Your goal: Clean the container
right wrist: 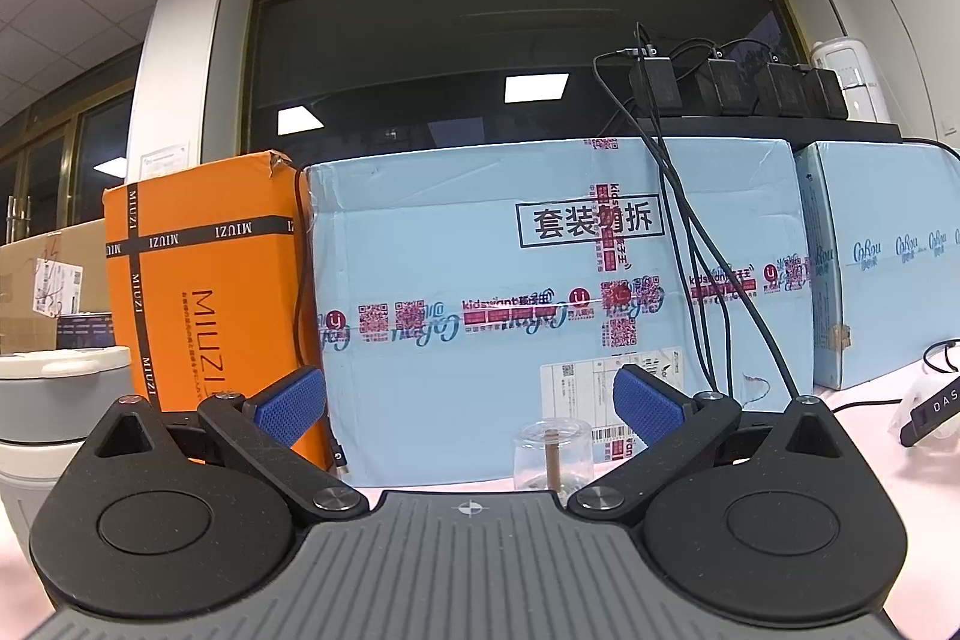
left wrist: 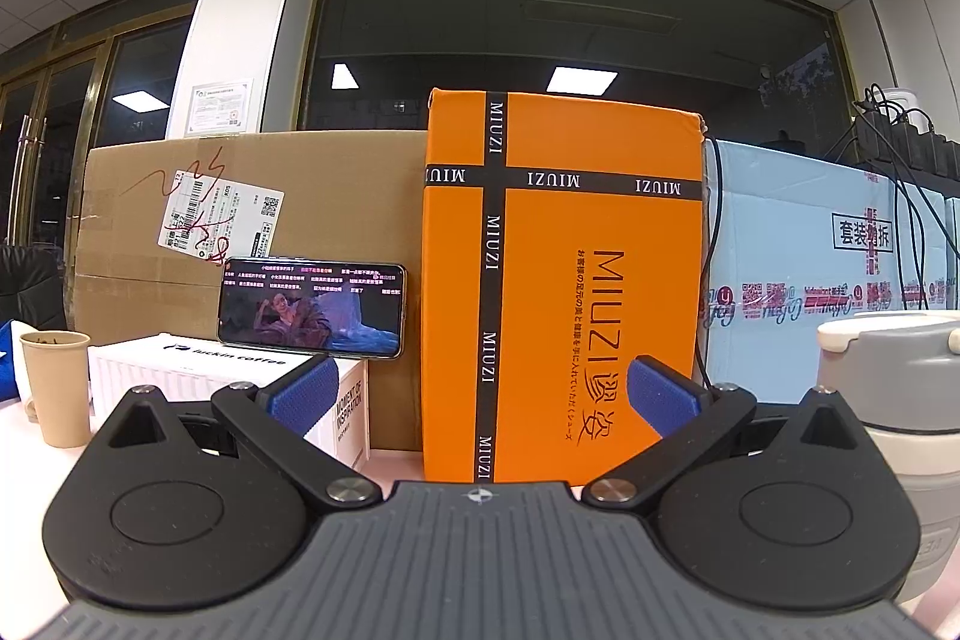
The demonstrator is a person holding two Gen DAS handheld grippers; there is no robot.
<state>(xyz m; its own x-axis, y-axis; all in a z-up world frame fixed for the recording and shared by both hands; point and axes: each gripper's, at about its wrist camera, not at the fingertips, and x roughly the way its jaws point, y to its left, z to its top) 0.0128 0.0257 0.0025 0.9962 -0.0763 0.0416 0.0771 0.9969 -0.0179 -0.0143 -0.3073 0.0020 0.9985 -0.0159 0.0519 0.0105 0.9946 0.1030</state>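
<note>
- Left gripper [left wrist: 483,394]: blue pads spread wide, nothing between them, aimed at an orange box [left wrist: 561,280] standing upright on the pale table [left wrist: 390,466].
- Orange box: black bands crossing it, printed "MIUZI" over and over, with a large "MIUZI" down the face beside a line of small Japanese text.
- Behind and left of it, a brown carton [left wrist: 252,232] with a white shipping label scrawled over in red.
- Against the carton, a phone [left wrist: 312,307] on its side, screen lit with a picture and Chinese captions, resting on a white box [left wrist: 240,388] marked "luckin coffee" and "MOMENT OF INSPIRATION".
- At far left, a tan paper cup [left wrist: 55,388].
- At the right edge of the left view, a grey and cream lidded container [left wrist: 894,400], close beside the gripper; also at the left edge of the right view.
- Right gripper [right wrist: 468,403]: pads likewise far apart and empty.
- Just ahead of it, a small clear glass jar [right wrist: 552,454] on the table, a brown stick standing inside.
- Behind the jar, a light blue carton [right wrist: 540,280] stamped "套装勿拆", taped with "kidswant" tape and QR codes.
- On top, black chargers [right wrist: 738,88] with cables hanging down the carton's face.
</note>
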